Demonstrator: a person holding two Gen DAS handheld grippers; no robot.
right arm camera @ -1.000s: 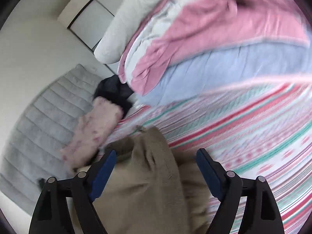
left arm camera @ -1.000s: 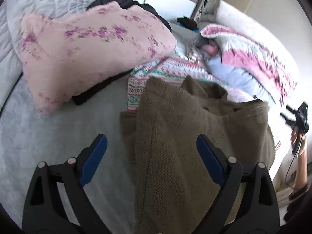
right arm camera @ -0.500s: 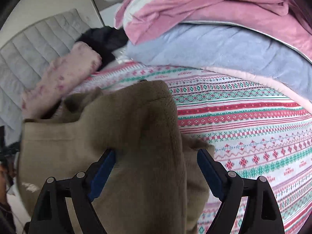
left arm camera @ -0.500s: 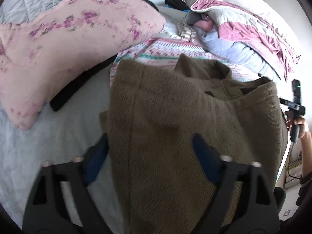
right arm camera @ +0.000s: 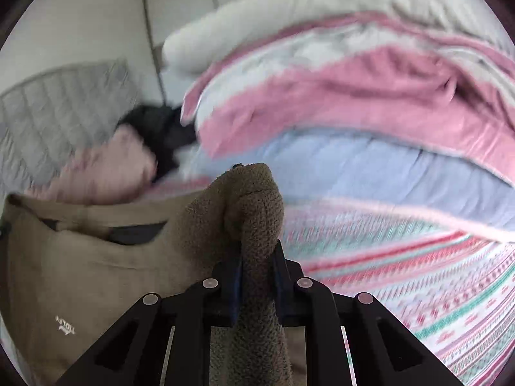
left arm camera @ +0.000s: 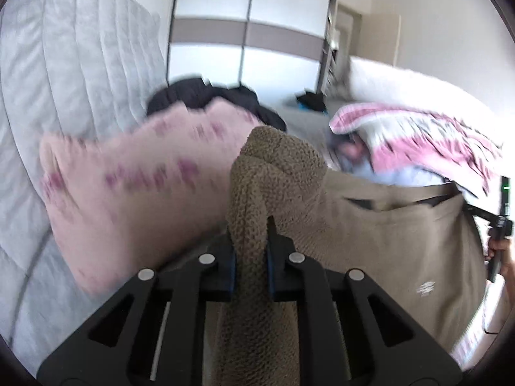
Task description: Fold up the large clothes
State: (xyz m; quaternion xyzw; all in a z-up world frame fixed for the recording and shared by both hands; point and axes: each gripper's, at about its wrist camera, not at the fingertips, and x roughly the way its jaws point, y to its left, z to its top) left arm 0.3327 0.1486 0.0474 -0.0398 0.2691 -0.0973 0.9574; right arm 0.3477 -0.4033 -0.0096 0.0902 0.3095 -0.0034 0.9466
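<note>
A brown fleece garment [left arm camera: 370, 241] with a small white logo hangs stretched between my two grippers above the bed. My left gripper [left arm camera: 251, 238] has a bunched corner of it between its blue pads, and the jaws are closing on the fabric. My right gripper [right arm camera: 257, 254] pinches the opposite corner of the garment [right arm camera: 96, 273] the same way, its jaws also closing on the cloth. In the left wrist view the right gripper's handle and the hand [left arm camera: 502, 257] holding it show at the far right edge.
A pink floral pillow [left arm camera: 128, 193] and black clothes [left arm camera: 206, 93] lie against the grey quilted headboard [left arm camera: 64, 80]. A pink, white and blue quilt [right arm camera: 354, 112] is heaped on the patterned striped sheet [right arm camera: 418, 273]. A white wardrobe [left arm camera: 251, 32] stands behind.
Both grippers went from wide open over the flat brown garment to pinched on its two corners. The garment has come up off the bed and now hangs between them.
</note>
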